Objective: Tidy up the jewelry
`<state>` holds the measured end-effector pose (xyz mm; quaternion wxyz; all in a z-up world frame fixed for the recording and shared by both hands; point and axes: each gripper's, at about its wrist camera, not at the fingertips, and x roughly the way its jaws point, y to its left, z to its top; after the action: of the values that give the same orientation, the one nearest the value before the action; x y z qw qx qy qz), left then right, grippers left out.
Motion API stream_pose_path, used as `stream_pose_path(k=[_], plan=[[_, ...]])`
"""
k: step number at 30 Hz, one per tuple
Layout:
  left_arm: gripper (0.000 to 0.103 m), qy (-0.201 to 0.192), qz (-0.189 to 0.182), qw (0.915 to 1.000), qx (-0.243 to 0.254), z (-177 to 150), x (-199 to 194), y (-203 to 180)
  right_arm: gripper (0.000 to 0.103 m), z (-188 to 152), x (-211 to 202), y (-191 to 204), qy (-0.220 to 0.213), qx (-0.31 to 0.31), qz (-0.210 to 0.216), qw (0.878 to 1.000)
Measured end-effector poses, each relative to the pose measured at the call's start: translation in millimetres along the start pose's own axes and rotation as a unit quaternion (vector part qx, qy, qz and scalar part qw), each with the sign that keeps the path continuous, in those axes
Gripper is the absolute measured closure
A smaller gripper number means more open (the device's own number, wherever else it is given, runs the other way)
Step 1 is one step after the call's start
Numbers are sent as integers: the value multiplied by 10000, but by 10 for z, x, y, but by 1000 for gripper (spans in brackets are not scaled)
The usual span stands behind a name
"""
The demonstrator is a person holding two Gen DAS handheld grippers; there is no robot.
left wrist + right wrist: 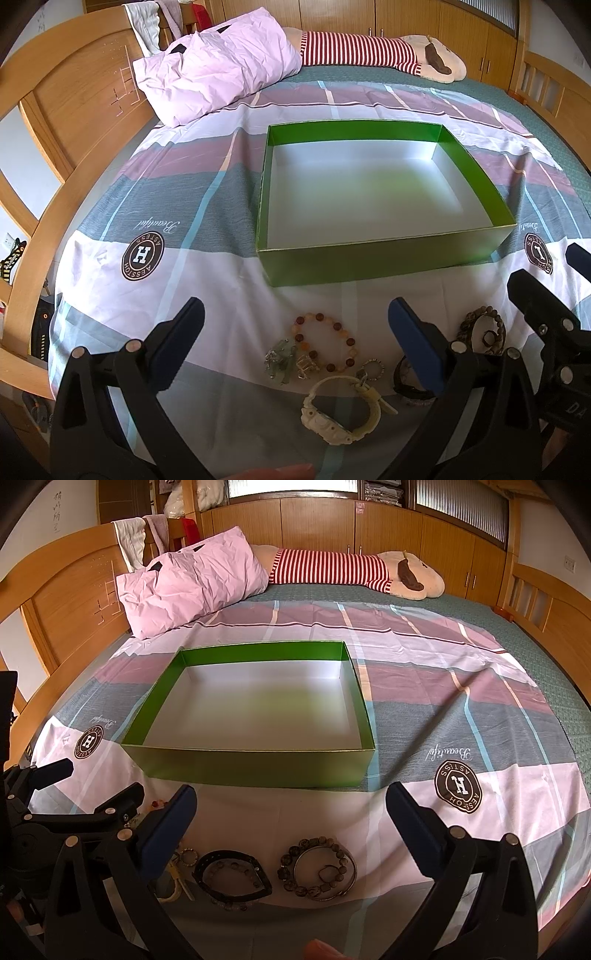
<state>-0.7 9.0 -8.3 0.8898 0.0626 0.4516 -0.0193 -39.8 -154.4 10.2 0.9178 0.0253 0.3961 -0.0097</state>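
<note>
An empty green box (369, 260) (255, 766) with a white floor lies on the bed. Jewelry lies in front of it: an orange bead bracelet (327, 341), a cream watch (341, 410), green charms (282, 363), a small ring (373, 369), a black band (231, 877) (408, 382) and brown bead bracelets (319, 869) (482, 330). My left gripper (295, 317) is open and empty above the orange bracelet and watch. My right gripper (291, 803) is open and empty above the black band and brown bracelets. Each gripper shows at the edge of the other's view.
A patterned sheet (461, 701) covers the bed. A pink pillow (218, 70) and a striped plush toy (351, 568) lie at the far side. A wooden headboard (66, 107) stands at the left, wooden cabinets (369, 524) behind.
</note>
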Motion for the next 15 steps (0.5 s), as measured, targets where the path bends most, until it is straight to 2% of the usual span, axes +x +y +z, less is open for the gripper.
stream_pose_path(k=[15], plan=[[2, 7, 24, 10000, 22, -1, -3, -36, 1, 5, -7, -10, -11, 4, 0, 10000]])
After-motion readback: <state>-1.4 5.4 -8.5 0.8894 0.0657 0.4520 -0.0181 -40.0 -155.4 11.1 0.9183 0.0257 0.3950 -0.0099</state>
